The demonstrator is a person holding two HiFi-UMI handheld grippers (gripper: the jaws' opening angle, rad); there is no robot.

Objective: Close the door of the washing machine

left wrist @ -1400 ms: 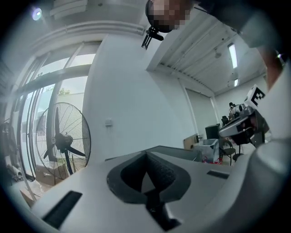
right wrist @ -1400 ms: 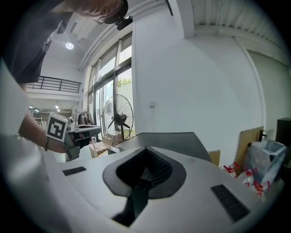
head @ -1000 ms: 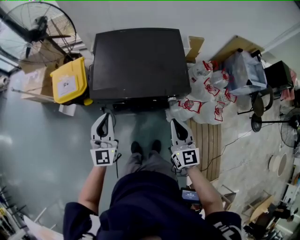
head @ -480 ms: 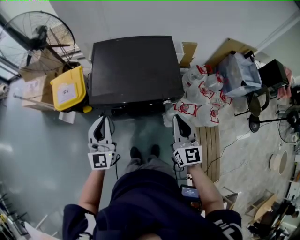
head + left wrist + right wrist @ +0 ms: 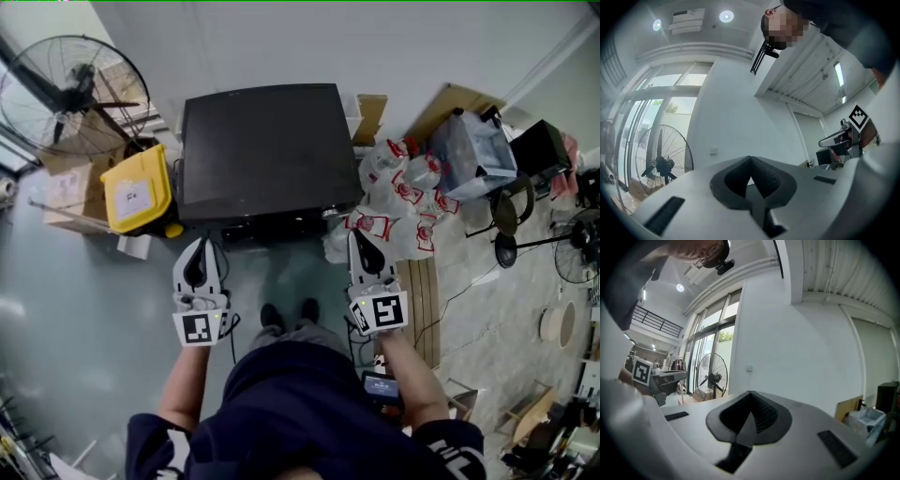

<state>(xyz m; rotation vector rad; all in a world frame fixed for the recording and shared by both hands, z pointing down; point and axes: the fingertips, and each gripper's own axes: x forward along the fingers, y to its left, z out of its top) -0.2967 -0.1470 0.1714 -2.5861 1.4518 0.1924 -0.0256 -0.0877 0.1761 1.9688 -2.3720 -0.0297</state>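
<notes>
The washing machine (image 5: 267,141) shows from above as a dark, flat-topped box against the white wall. Its front face and door are hidden under the top's near edge. My left gripper (image 5: 197,244) is held before the machine's front left corner and my right gripper (image 5: 360,237) before its front right corner, neither touching it. Both point toward the machine. In the left gripper view the left gripper (image 5: 750,157) has its tips together with nothing between them. The right gripper (image 5: 751,392) looks the same in its own view. Both gripper views look over the machine at the wall.
A yellow bin (image 5: 139,187) and a standing fan (image 5: 70,89) are left of the machine. White plastic bags (image 5: 398,202), a clear storage box (image 5: 478,150) and a wooden pallet (image 5: 422,281) lie to its right. The person's feet (image 5: 289,314) stand on the grey floor before it.
Both grippers have lifted a little, staying side by side and shut. The head view has shifted, so the machine sits lower in the picture.
</notes>
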